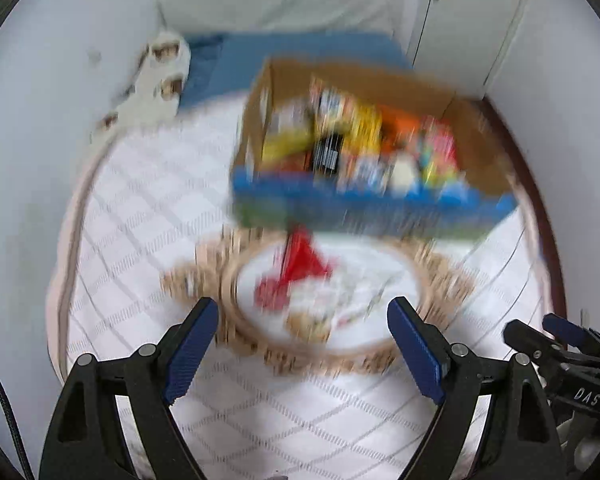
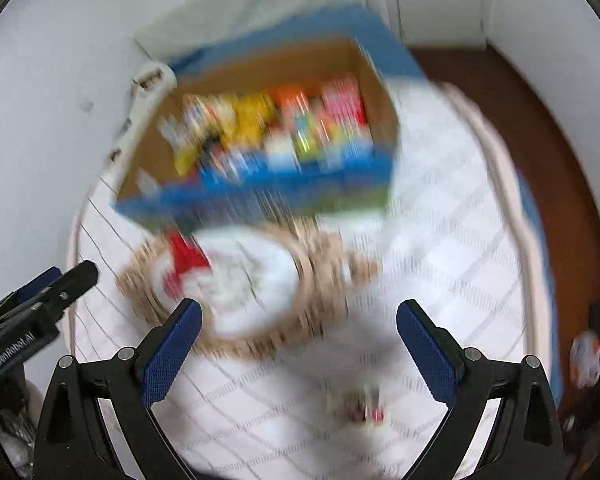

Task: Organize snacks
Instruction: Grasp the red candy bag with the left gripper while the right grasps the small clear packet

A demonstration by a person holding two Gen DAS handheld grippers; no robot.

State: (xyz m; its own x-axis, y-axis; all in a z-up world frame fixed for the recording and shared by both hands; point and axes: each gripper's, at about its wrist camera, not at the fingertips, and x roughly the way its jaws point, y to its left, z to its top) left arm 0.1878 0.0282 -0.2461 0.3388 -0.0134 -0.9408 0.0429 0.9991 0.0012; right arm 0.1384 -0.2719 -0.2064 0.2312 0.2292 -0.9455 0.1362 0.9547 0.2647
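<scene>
Cardboard box (image 1: 476,148) of snacks sits upper centre; both hand-held grippers (image 1: 304,350) (image 2: 300,344) gape empty above the woven tray (image 1: 440,276); approach phase, I judge; next, pick one packet.

The open blue-fronted cardboard box (image 1: 364,200) packed with blurred snack packets (image 1: 356,140) sits upper centre of the left wrist frame on the white quilted round tabletop (image 1: 148,216). Just below it lies the round woven-rimmed white tray (image 1: 380,276), holding a red packet (image 1: 300,268). A small blurred packet (image 2: 360,404) lies low in the right wrist frame.
</scene>
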